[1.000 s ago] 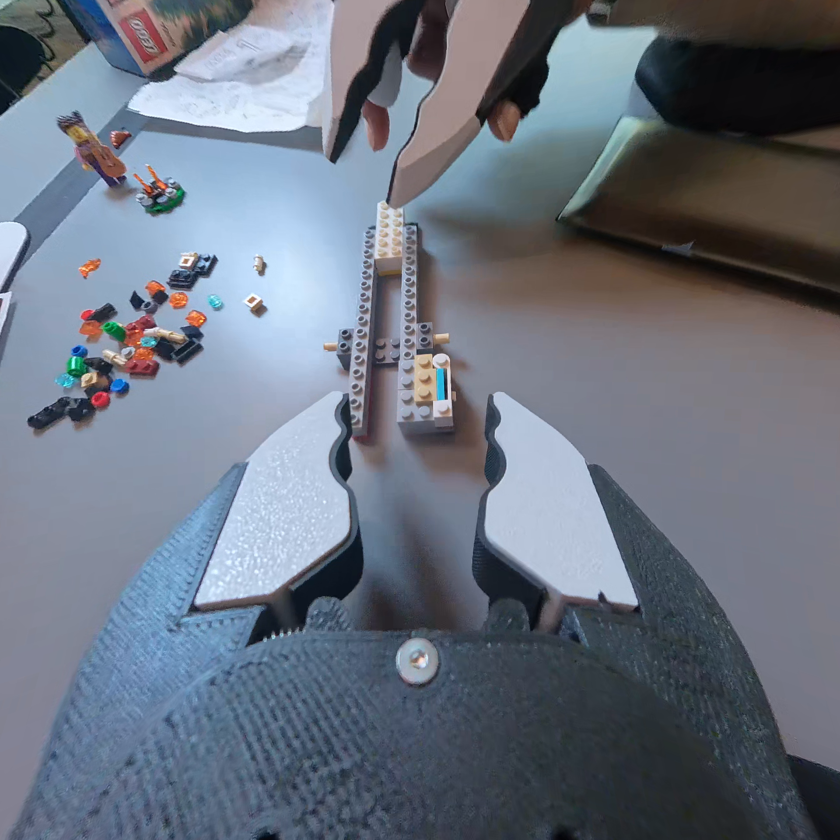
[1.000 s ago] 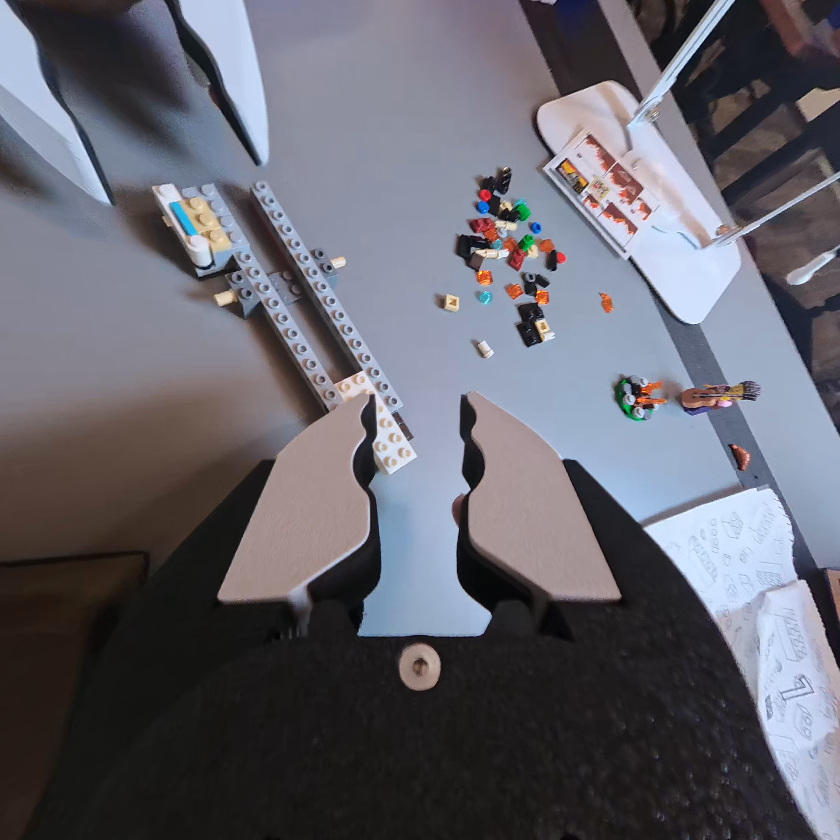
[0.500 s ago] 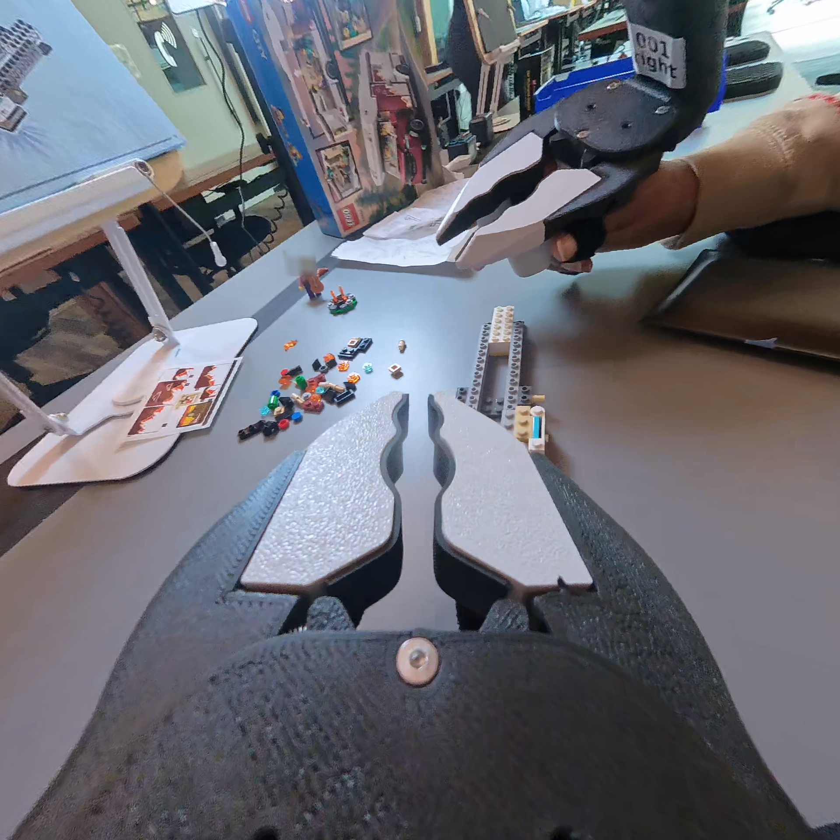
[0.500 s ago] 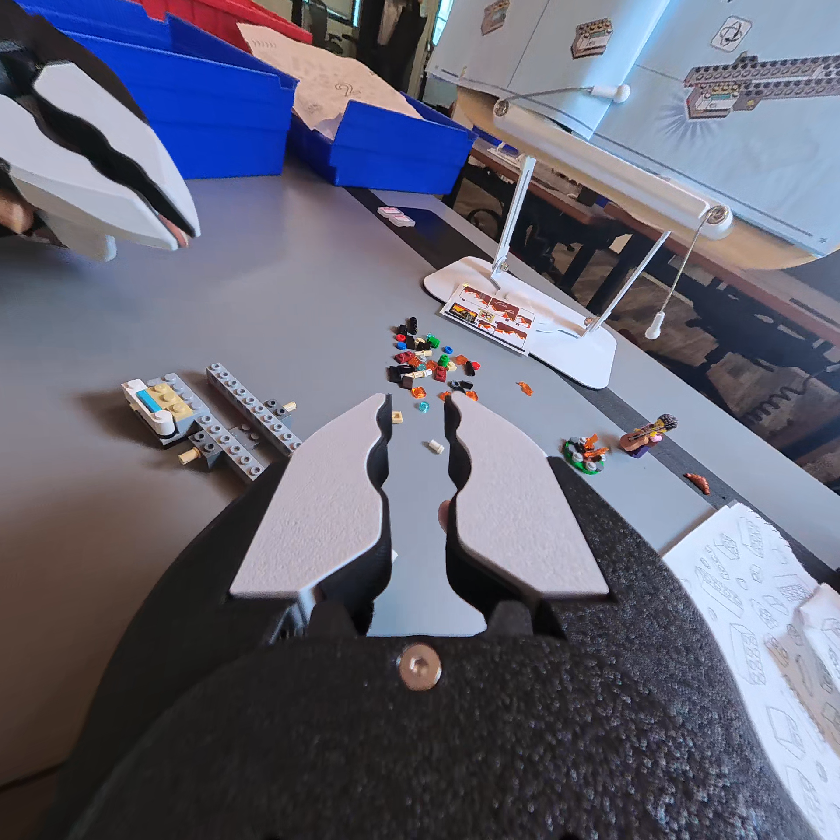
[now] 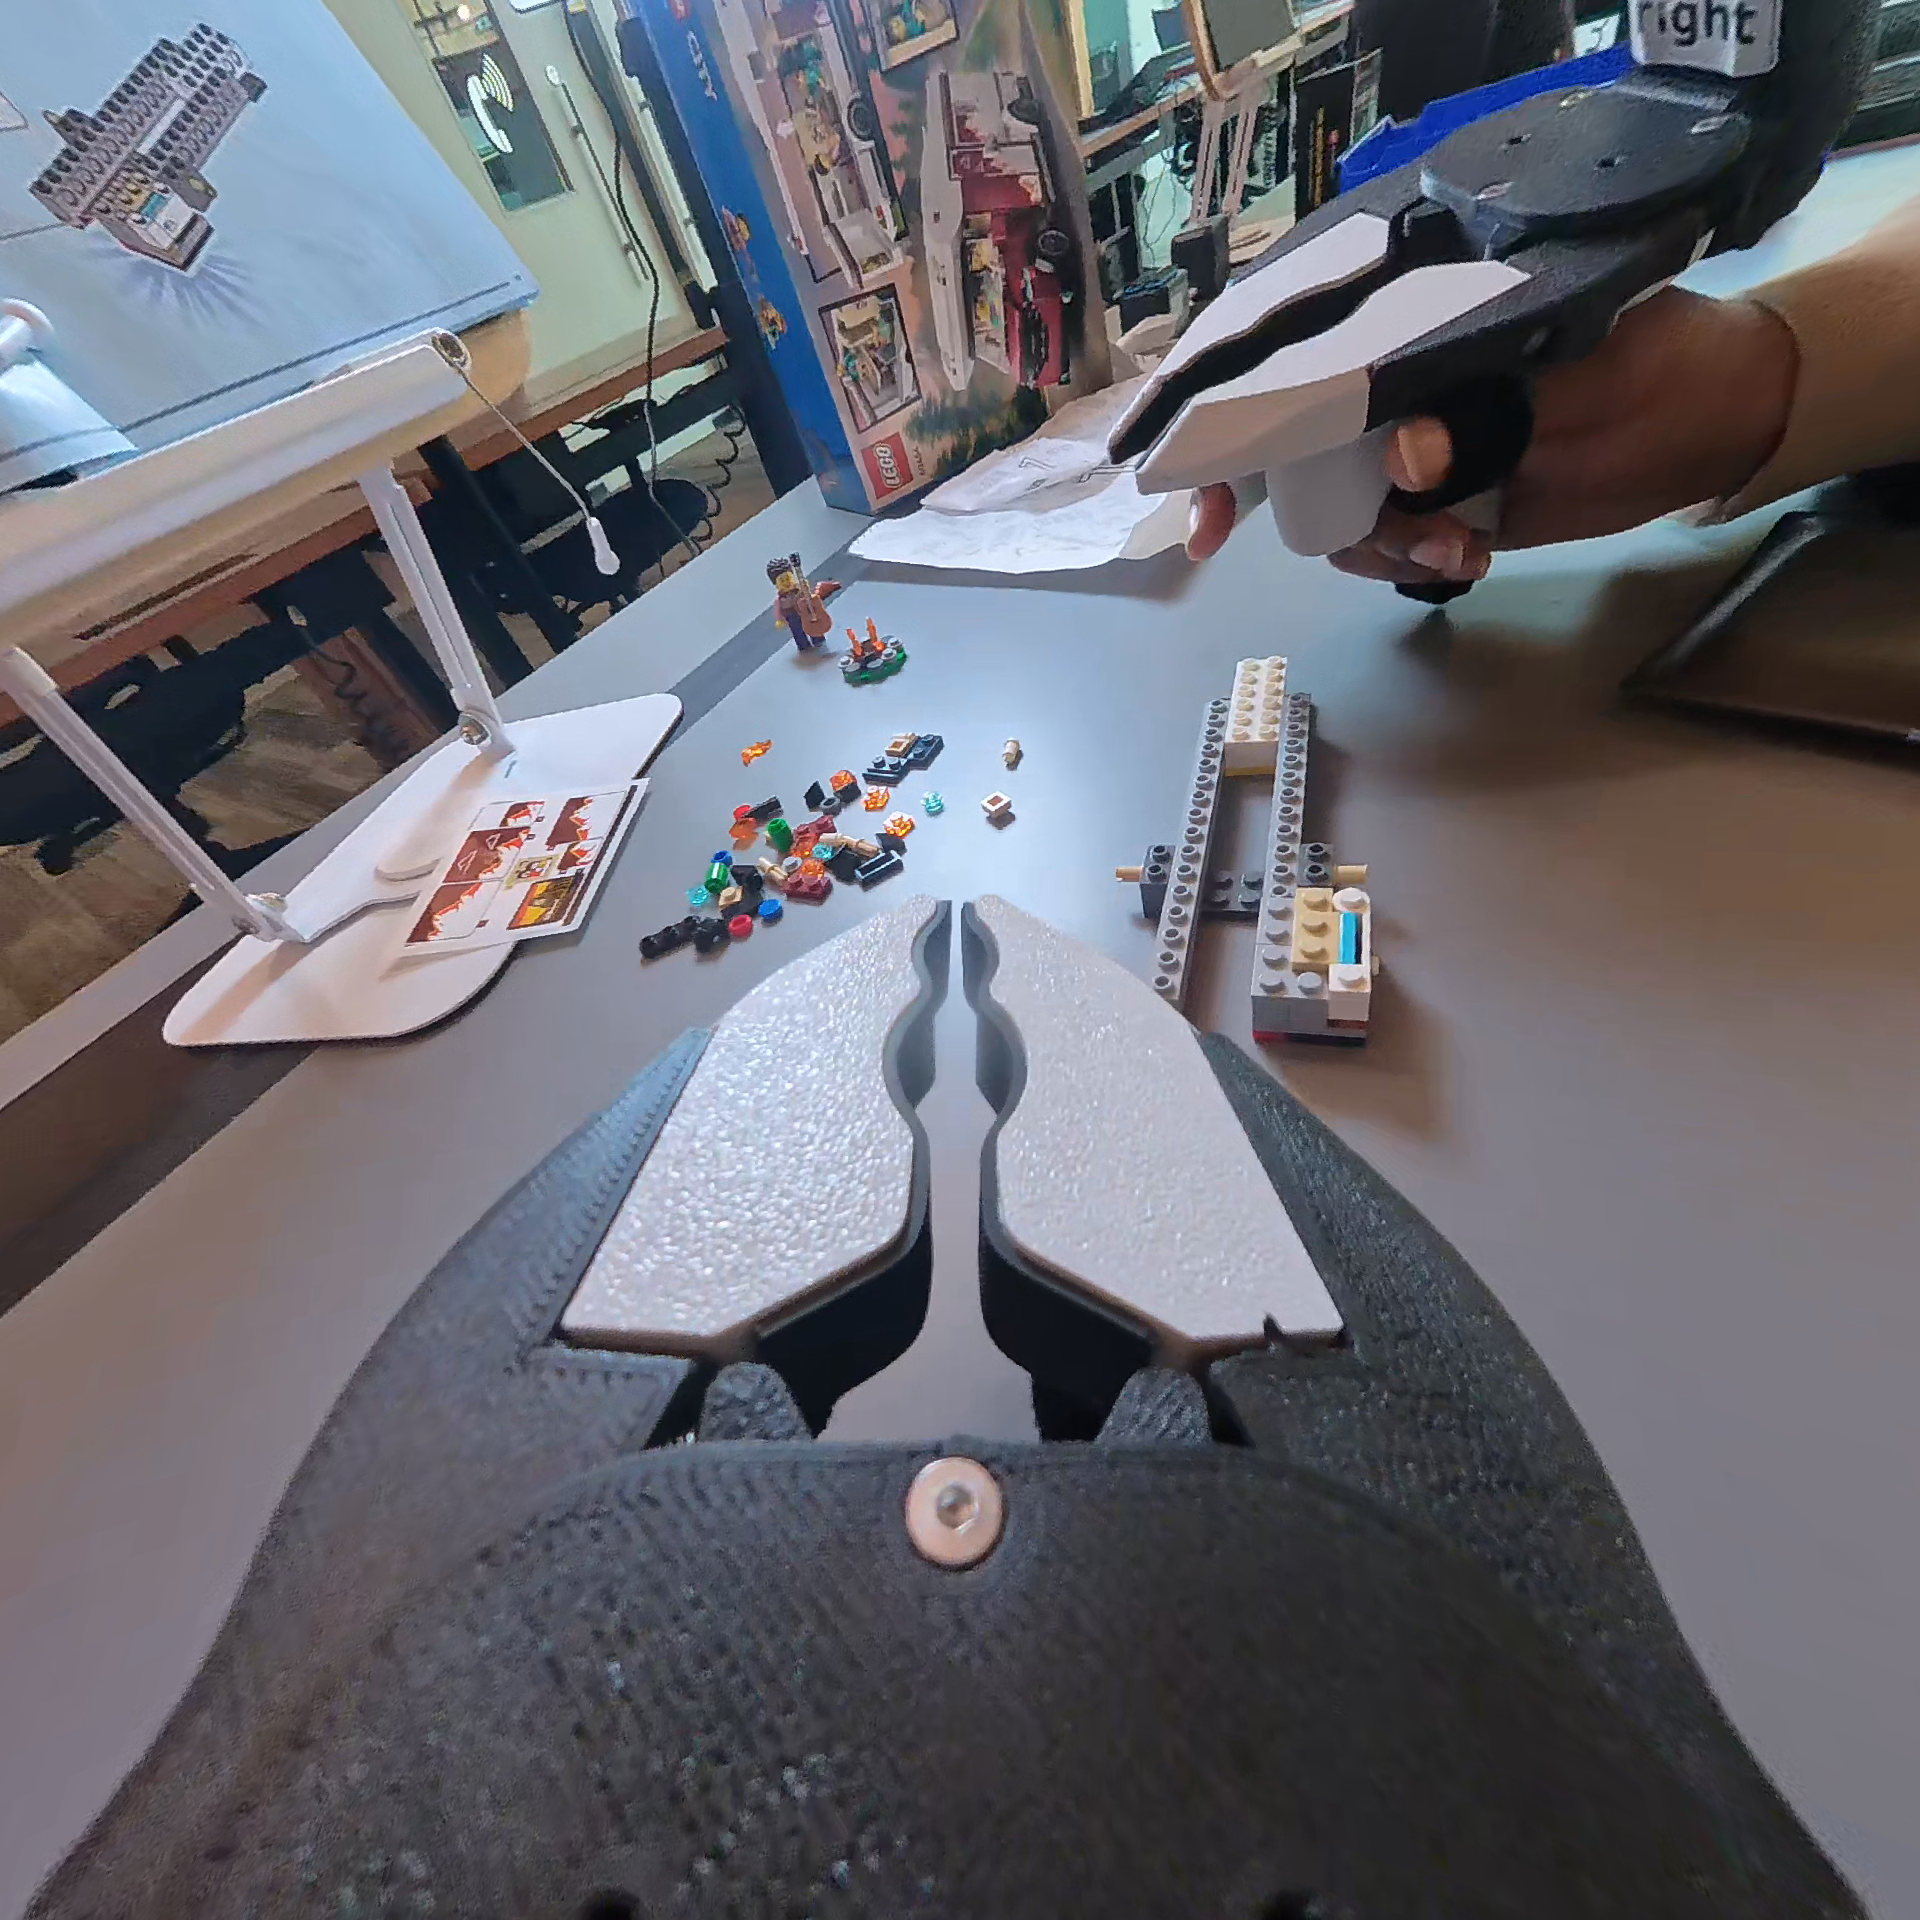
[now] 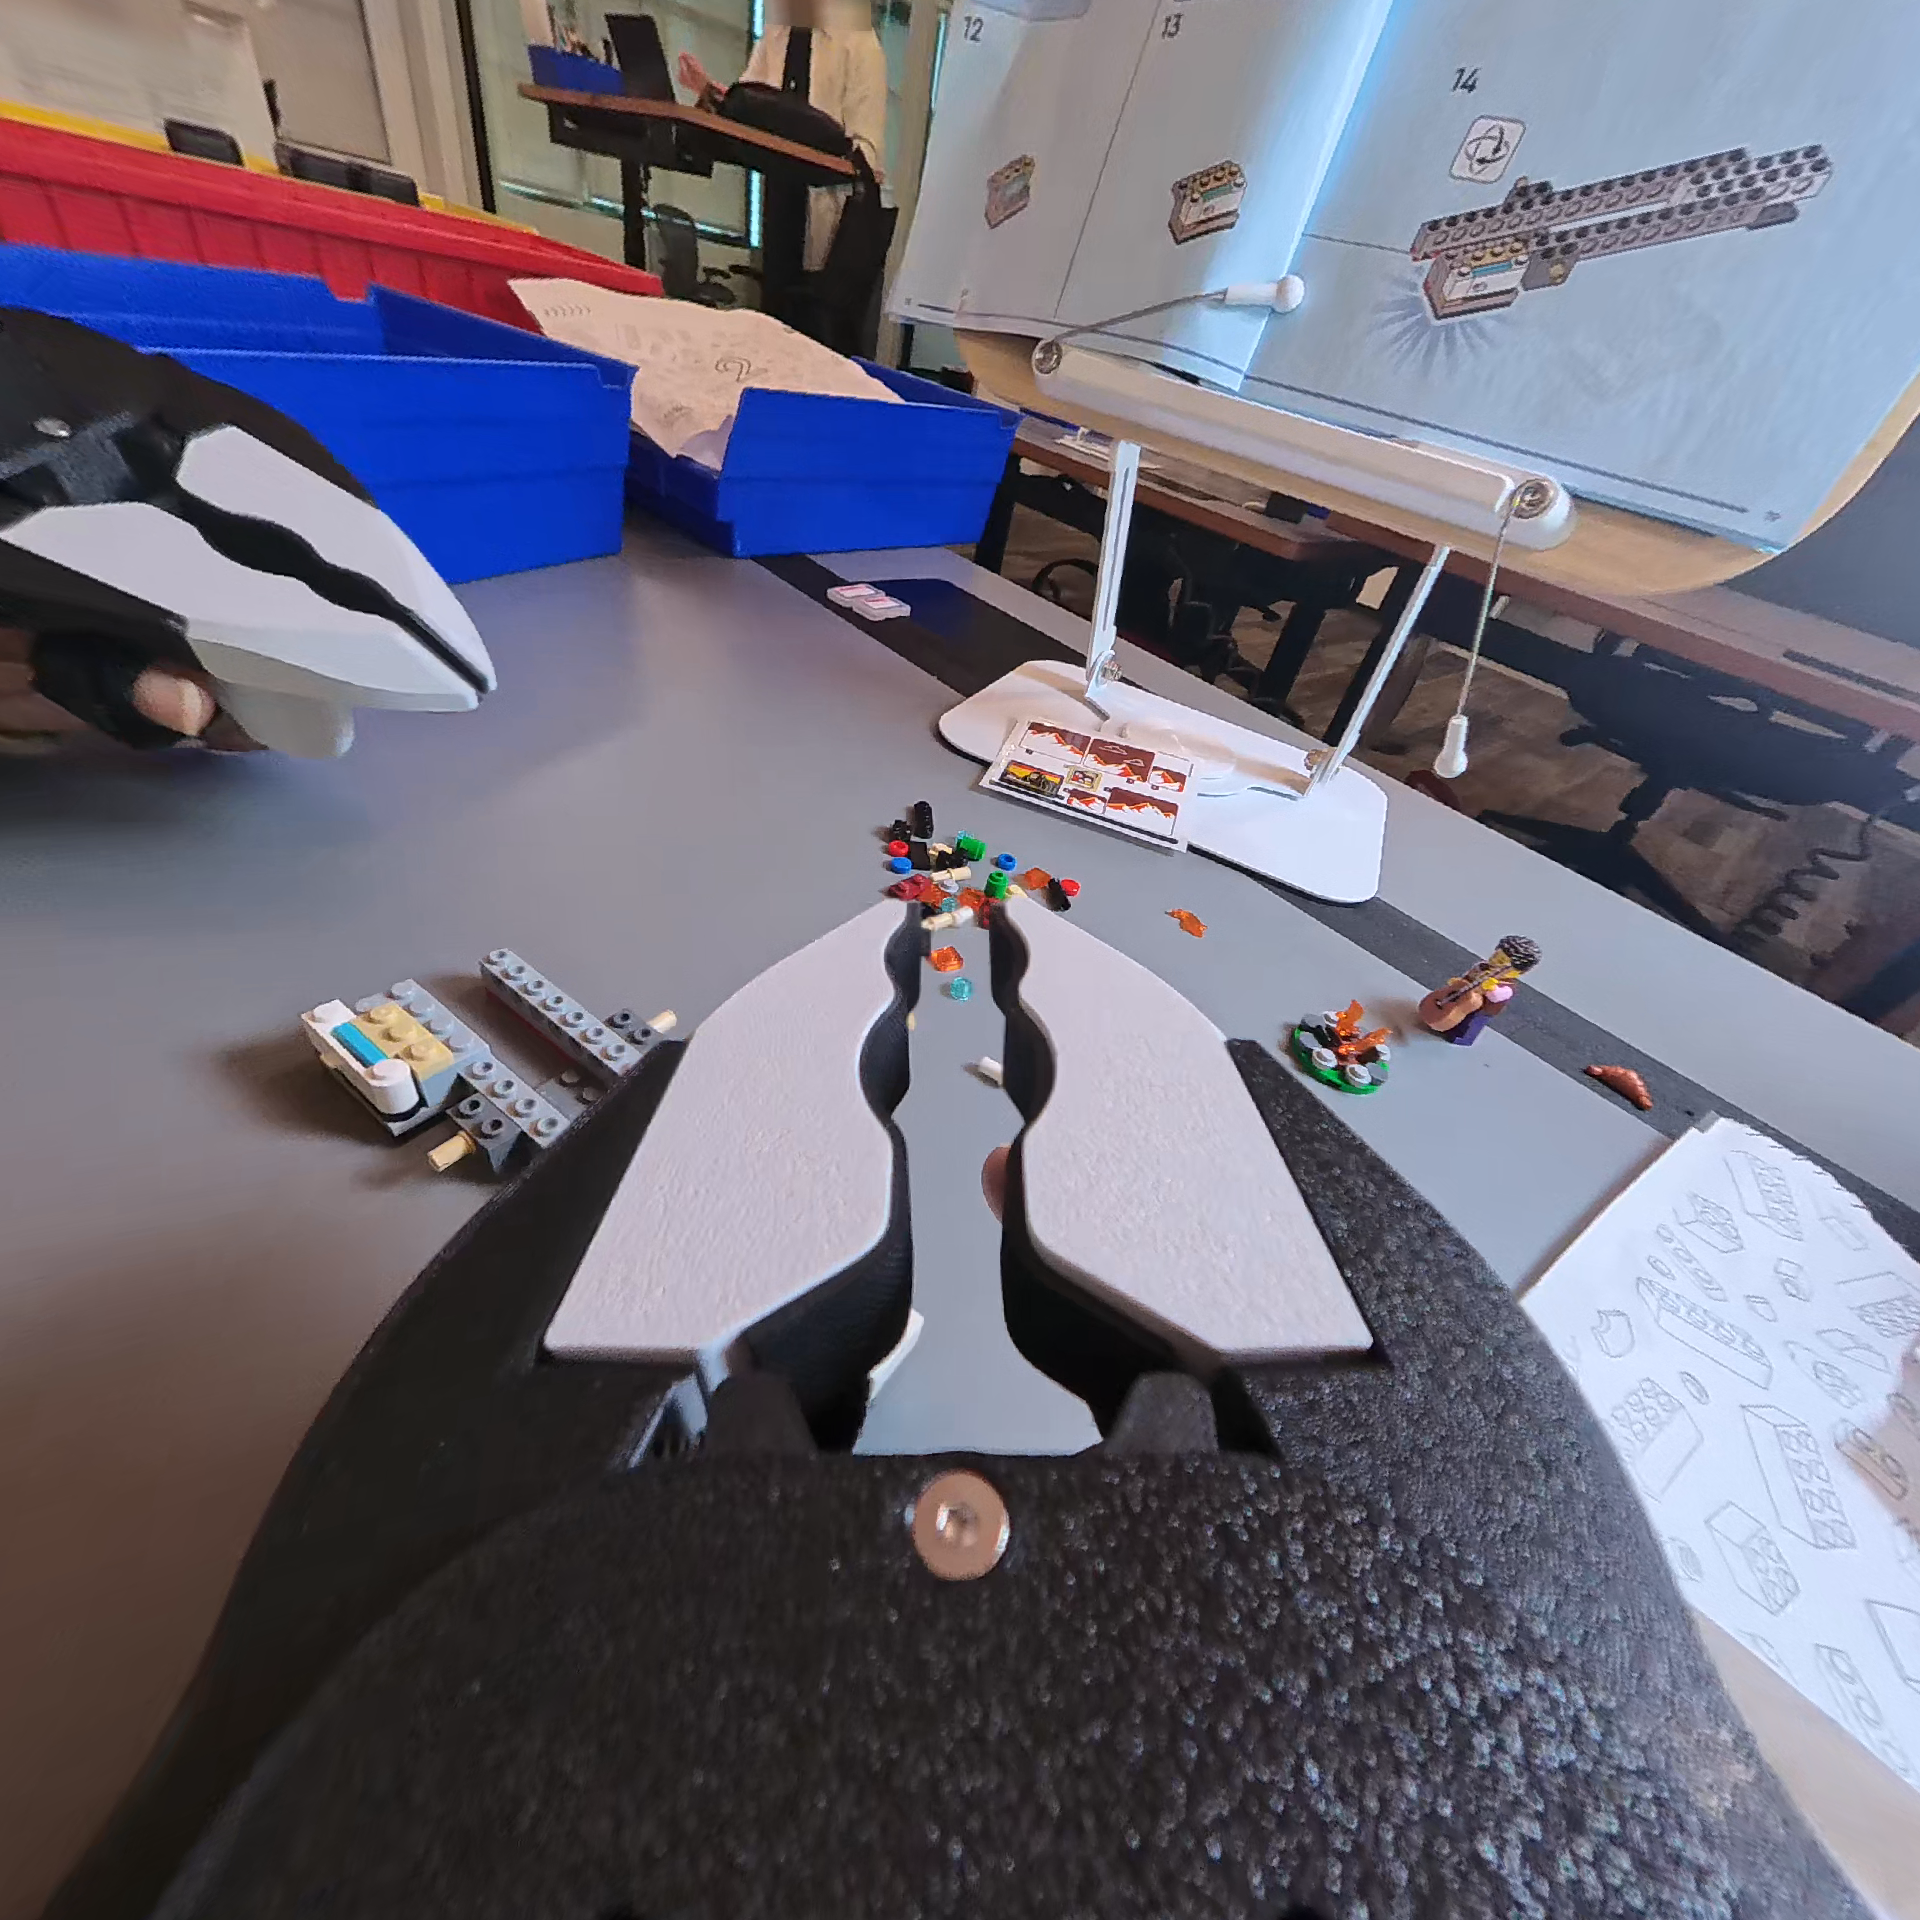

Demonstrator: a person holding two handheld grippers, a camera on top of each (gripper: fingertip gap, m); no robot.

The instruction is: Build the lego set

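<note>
**Both grippers raised and empty above the half-built lego frame**

The left gripper point(image 5: 956, 906) hangs over the grey worktop point(image 5: 1558, 1195) with its two fingers drawn together, only a thin slit between the tips, and nothing held. The right gripper point(image 6: 948, 914) is likewise nearly closed, a narrow wavy gap between its fingers, and holds nothing; in the left wrist view it floats above the far end of the build point(image 5: 1127, 457), carried by a hand point(image 5: 1621, 436).

The lego build point(image 5: 1252, 842) lies flat on the worktop: two long grey studded beams side by side, joined by a dark cross piece with tan pins, a white brick at the far end and a small tan, white and blue block at the near end. It sits just right of the left gripper's tips.

A heap of small loose pieces point(image 5: 805, 847) lies to the left of the build. Beyond it stand a minifigure with a guitar point(image 5: 798, 603) and a little campfire piece point(image 5: 871, 655). A white stand point(image 5: 343, 935) carries a sticker sheet point(image 5: 525, 868).
</note>
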